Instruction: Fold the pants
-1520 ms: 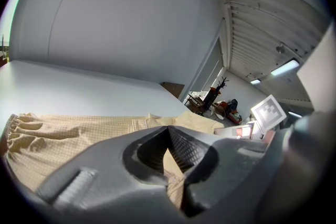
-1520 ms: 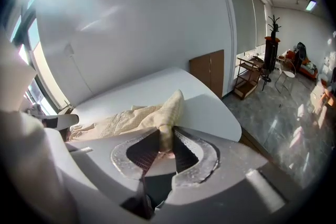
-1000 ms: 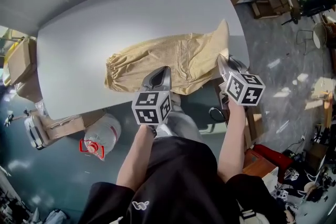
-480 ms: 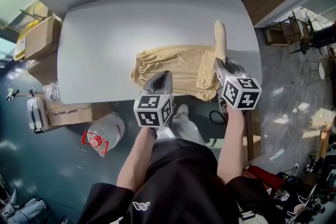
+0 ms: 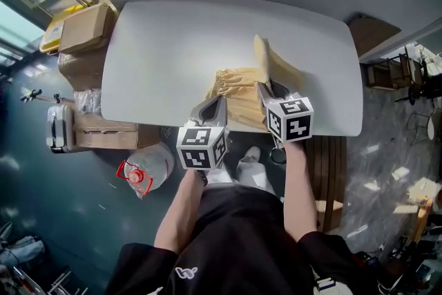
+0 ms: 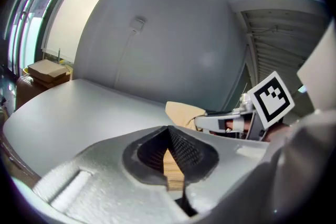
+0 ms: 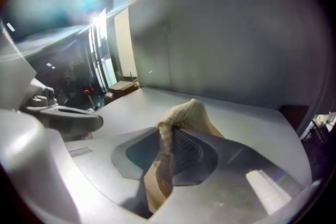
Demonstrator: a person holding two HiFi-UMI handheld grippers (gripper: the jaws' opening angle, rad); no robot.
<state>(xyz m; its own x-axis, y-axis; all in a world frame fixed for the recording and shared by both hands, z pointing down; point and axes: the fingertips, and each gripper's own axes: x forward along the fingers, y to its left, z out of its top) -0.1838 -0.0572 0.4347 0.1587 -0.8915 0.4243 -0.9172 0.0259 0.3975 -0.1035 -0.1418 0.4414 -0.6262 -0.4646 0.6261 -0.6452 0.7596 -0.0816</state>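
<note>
The left claw point(image 6: 169, 134) is pressed together on a thin edge of the tan pants point(image 5: 238, 90). A narrow strip of the woven cloth shows between its dark ribbed pads point(image 6: 186, 149). The right claw point(image 7: 164, 134) is clamped on a thicker bunch of the same cloth, which rises in a rounded peak above its tips and trails down between the jaws toward the camera.

From the head view, the two claws sit side by side at the near edge of a pale grey counter point(image 5: 159, 45) with rounded corners. Each claw carries a black-and-white marker cube; the left cube point(image 5: 202, 146) is lower in the picture than the right cube point(image 5: 290, 119). The left claw grips the near edge of the pants just beside their gathered, elasticated end point(image 5: 224, 76). The right claw holds up a tall fold point(image 5: 261, 55) that stands above the rest of the cloth. The pants lie bunched into a short heap at the near middle of the counter.

The person's bare forearms point(image 5: 181, 207) reach forward from dark clothing. On the floor to the left of the counter are stacked cardboard boxes point(image 5: 83, 27), and nearer the person lies a clear water bottle point(image 5: 141, 173) with a red handle
</note>
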